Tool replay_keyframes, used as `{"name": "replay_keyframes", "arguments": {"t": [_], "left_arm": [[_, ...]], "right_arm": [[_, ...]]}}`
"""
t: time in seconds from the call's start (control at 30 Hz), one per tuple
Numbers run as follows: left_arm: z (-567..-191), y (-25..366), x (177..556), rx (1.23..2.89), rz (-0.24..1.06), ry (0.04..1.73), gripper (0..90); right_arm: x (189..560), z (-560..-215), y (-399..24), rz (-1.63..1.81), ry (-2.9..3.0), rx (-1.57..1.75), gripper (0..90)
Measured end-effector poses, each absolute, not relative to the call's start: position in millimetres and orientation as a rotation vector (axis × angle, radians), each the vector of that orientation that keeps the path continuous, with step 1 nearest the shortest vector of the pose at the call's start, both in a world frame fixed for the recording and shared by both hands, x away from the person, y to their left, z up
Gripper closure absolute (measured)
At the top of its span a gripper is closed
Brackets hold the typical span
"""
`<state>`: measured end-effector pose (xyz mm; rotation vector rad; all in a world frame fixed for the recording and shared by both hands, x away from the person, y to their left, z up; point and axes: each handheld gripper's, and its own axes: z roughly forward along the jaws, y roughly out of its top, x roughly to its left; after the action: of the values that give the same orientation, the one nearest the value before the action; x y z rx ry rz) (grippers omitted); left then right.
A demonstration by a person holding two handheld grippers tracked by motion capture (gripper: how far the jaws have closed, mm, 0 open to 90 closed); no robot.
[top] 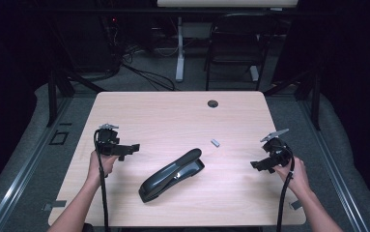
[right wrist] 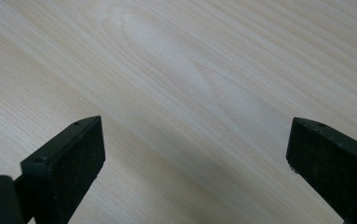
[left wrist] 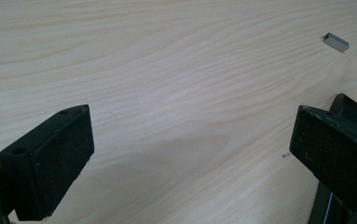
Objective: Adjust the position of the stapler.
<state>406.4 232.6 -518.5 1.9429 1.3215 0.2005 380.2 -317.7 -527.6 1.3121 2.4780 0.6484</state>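
Stapler (top: 173,175) lies black and slantwise on the bench (top: 163,116), near the middle of its front half, between our two hands and touched by neither. A small strip of staples (top: 215,142) sits just beyond its raised end, apart from it; in the left gripper view the same strip (left wrist: 336,42) lies far up the wood, and a dark edge of the stapler (left wrist: 348,109) peeks in behind one finger.

We hold the left gripper (top: 135,147) and the right gripper (top: 253,165) well out to either side, fingers (right wrist: 69,163) spread wide and grasping nothing, only bare wood between them.

To do the reach well, we judge it best to bring one gripper in square across the stapler's narrow body, low and level, and close on the middle so it does not swing. The other can then go for the staples, which are thin and will want a flat, careful pinch.

Pale wood grain covers the bench, with a cable hole (top: 213,103) at the back. Beyond stand a dark chair (top: 233,43), a white table leg (top: 179,53) and loose cables on grey floor.
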Motion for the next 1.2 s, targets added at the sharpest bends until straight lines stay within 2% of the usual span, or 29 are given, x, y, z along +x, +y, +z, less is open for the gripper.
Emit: {"name": "replay_keyframes", "arguments": {"t": [0.67,0.9,1.2], "left_arm": [[-497,211,385,1.896,0.121,1.157,0.0],[-493,198,365,1.954,0.084,1.084,0.0],[-498,168,352,2.113,0.020,0.966,0.0]], "right_arm": [[387,-530,-321,0.744,2.516,1.361,3.9],[394,-525,-313,0.752,2.525,1.331,4.1],[395,-529,-307,0.707,2.564,1.299,4.2]]}}
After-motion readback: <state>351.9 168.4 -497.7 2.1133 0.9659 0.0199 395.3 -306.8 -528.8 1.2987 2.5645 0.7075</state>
